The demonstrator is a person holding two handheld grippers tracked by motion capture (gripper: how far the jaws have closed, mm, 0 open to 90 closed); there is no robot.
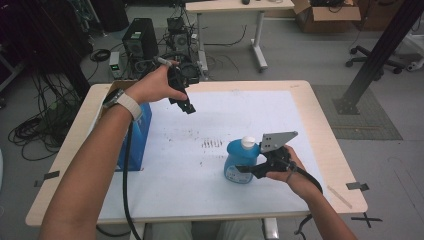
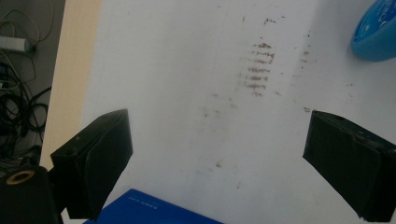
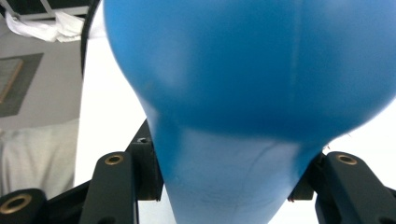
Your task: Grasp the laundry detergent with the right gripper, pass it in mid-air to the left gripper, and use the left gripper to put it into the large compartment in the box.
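The rounded blue plastic bottle with a white cap (image 1: 239, 159) stands at about four o'clock on the white table sheet (image 1: 200, 115); its front label is too small to read. The right gripper (image 1: 250, 162) reaches in level from three o'clock, jaws clamped on the bottle's narrow neck. The left gripper (image 1: 188, 106) hangs tilted downward at eleven o'clock, jaws spread wide and empty, above a blue box (image 1: 135, 140) whose print is illegible.

Blue bottle (image 3: 252, 93) cut off at top and bottom edges; label print (image 1: 234, 172) too small to read.
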